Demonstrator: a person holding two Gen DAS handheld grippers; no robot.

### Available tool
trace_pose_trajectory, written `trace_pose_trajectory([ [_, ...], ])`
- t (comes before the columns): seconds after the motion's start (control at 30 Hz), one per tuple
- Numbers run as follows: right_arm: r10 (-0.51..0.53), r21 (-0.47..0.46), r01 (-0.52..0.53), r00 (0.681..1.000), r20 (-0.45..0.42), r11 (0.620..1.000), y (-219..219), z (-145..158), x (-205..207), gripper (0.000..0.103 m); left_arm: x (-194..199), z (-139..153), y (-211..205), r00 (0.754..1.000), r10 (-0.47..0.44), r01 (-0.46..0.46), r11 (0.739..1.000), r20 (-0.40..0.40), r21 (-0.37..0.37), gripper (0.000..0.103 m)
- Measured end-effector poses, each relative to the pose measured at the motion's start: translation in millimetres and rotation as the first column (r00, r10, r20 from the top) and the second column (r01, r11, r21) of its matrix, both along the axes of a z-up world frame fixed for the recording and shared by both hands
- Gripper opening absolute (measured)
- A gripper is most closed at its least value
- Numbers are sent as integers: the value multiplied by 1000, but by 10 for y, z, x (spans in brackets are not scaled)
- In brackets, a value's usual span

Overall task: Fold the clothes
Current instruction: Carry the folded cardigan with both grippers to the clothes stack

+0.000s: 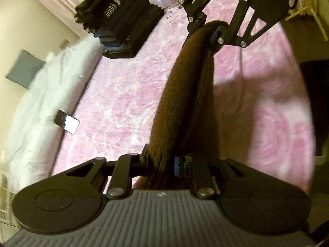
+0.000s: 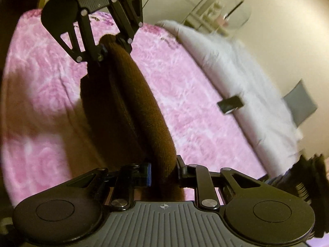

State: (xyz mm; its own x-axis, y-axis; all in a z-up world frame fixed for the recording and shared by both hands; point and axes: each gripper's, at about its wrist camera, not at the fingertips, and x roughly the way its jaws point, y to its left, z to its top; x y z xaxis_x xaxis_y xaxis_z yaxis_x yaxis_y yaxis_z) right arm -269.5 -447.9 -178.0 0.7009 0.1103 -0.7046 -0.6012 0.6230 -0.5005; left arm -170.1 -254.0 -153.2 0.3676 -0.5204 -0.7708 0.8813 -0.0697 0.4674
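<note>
Pinching opposite ends of one brown knit garment (image 1: 185, 94), both sets of jaws are closed on cloth: the left gripper (image 1: 160, 162) clamps the near end in its own view, and the right gripper (image 2: 163, 167) does the same in its view, each seeing the other across the span. The garment hangs between them as a taut, rolled-looking band, lifted clear above the pink bedspread (image 1: 123, 94), with a doubled layer drooping under the band on one side.

Further out, a stack of dark folded clothes (image 1: 121, 18) sits near the far edge of the bed, beside a white duvet (image 1: 41, 94) on which a phone (image 1: 66, 121) lies.

The risks, as I judge them, come from the narrow bite each gripper has on thick knit. If the two pull apart harder, an end could slip free and the garment would drop in a heap. If they close in unevenly, the hanging layer could twist and land creased. Both views are motion-blurred, so a fast swing might also fling the loose layer off line.
</note>
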Motion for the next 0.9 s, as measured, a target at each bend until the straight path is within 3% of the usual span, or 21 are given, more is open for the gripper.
trace_pose_trajectory([
  [0.27, -29, 55, 39, 985, -170, 998, -409, 1098, -143, 20, -159, 1078, -430, 995, -1, 8, 997, -98, 71, 17],
  [0.5, -56, 54, 66, 986, -160, 996, -1035, 1783, -371, 20, -322, 1690, -1134, 995, -9, 16, 997, -100, 69, 17],
  [0.7, -129, 30, 133, 984, -121, 991, -1434, 2135, -364, 20, -300, 1978, -1529, 996, -37, 40, 999, -84, 36, 17],
  [0.9, -215, -1, 216, 971, -104, 976, -1558, 2303, -354, 20, -189, 2078, -1727, 990, -125, 125, 992, -70, -3, 18],
])
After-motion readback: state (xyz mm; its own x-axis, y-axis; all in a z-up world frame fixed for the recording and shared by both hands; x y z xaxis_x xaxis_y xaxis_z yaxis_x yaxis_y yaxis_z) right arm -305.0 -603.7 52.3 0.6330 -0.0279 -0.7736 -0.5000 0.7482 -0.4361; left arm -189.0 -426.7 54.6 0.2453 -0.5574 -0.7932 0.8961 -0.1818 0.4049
